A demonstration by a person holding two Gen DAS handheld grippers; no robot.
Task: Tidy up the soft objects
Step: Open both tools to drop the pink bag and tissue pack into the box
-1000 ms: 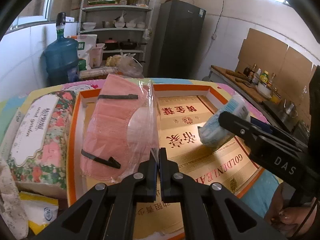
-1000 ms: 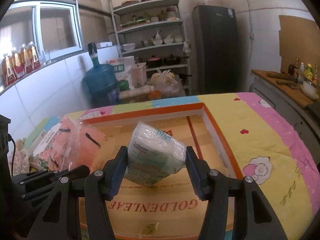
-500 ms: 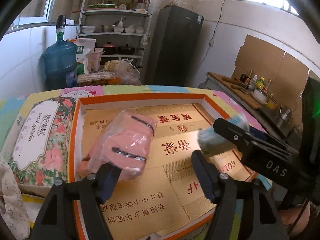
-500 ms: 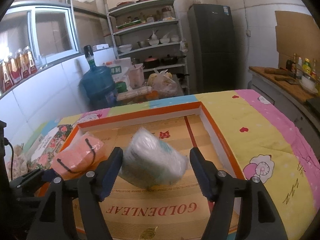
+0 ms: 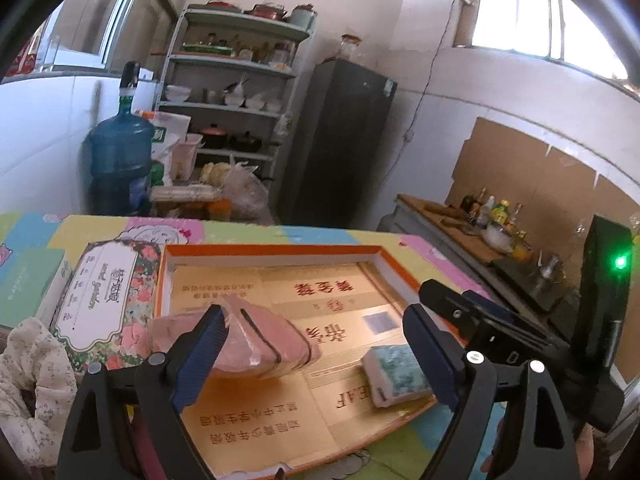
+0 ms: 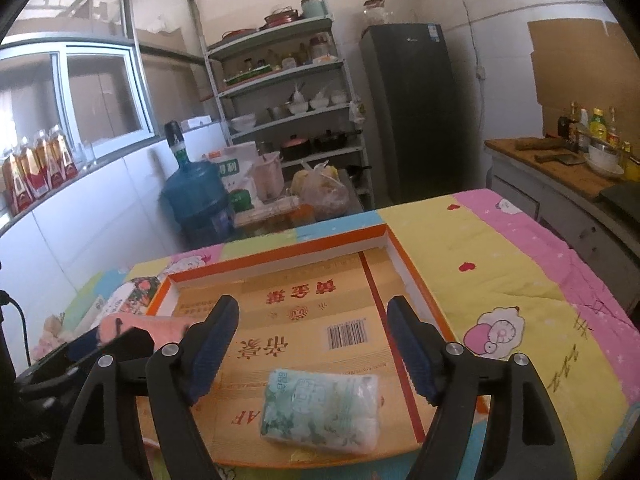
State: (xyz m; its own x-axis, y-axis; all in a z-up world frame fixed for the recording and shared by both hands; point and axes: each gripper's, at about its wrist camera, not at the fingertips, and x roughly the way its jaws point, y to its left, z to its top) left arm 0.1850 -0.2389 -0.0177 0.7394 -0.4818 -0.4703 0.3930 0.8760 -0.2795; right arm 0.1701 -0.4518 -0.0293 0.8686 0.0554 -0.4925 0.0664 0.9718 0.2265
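A pink pack of face masks (image 5: 260, 346) lies in the left part of the shallow orange-rimmed cardboard tray (image 5: 272, 251). It also shows in the right wrist view (image 6: 140, 328). A white-green tissue pack (image 6: 320, 410) lies in the tray's near right part and shows in the left wrist view too (image 5: 396, 374). My left gripper (image 5: 316, 354) is open and empty, raised above the tray. My right gripper (image 6: 314, 344) is open and empty above the tissue pack.
A floral tissue box (image 5: 106, 300) and a green box (image 5: 28, 284) lie left of the tray, with a crumpled floral cloth (image 5: 28, 384) nearer. The table wears a colourful cartoon cover (image 6: 520, 280). A water jug (image 6: 196, 196), shelves and a fridge stand behind.
Both grippers have opened and let go: the pink mask pack and the tissue pack now lie in the tray. Both grippers have pulled back and risen.
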